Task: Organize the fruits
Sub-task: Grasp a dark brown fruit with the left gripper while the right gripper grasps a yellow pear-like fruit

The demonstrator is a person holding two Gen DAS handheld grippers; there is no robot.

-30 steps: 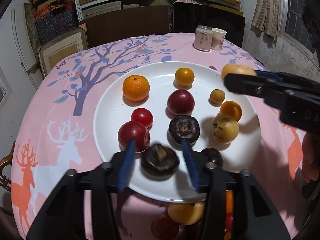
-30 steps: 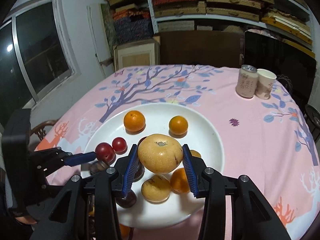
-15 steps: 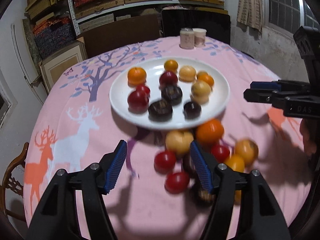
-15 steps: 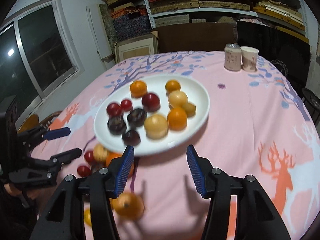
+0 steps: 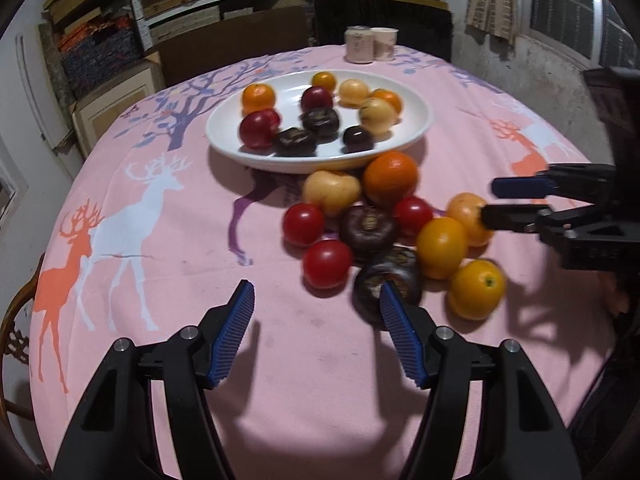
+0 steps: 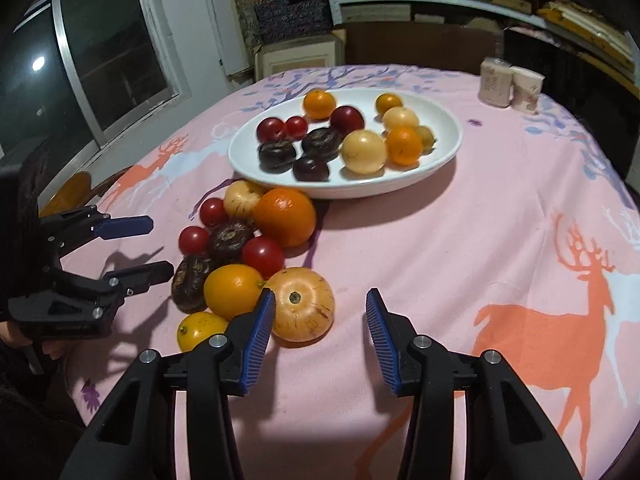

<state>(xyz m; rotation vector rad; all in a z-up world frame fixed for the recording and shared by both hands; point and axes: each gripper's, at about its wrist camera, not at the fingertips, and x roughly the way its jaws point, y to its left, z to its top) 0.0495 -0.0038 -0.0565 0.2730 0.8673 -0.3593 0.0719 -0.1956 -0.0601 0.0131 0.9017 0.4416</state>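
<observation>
A white plate (image 5: 224,136) (image 6: 248,164) holds several orange, red, pale yellow and dark purple fruits. In front of it a loose pile lies on the pink cloth: a big orange (image 5: 390,178) (image 6: 285,216), red tomatoes (image 5: 327,263), dark purple fruits (image 5: 367,226) and yellow ones. My left gripper (image 5: 316,296) (image 6: 158,246) stands open just short of the pile, nothing between its fingers. My right gripper (image 6: 320,296) (image 5: 492,200) has its jaws closing. A pale orange fruit (image 6: 302,304) lies between the tips against the left pad, and the right pad is off it.
A can (image 5: 360,44) (image 6: 496,82) and a paper cup (image 5: 384,44) (image 6: 526,88) stand at the table's far side. A wooden chair back (image 5: 16,320) shows past the left edge. Shelves and a window line the walls. Bare cloth (image 6: 500,240) lies right of the pile.
Both grippers pulled back from the plate to the loose pile. The right one let go of the pale fruit it held over the plate and sank beside another fruit. The left one widened.
</observation>
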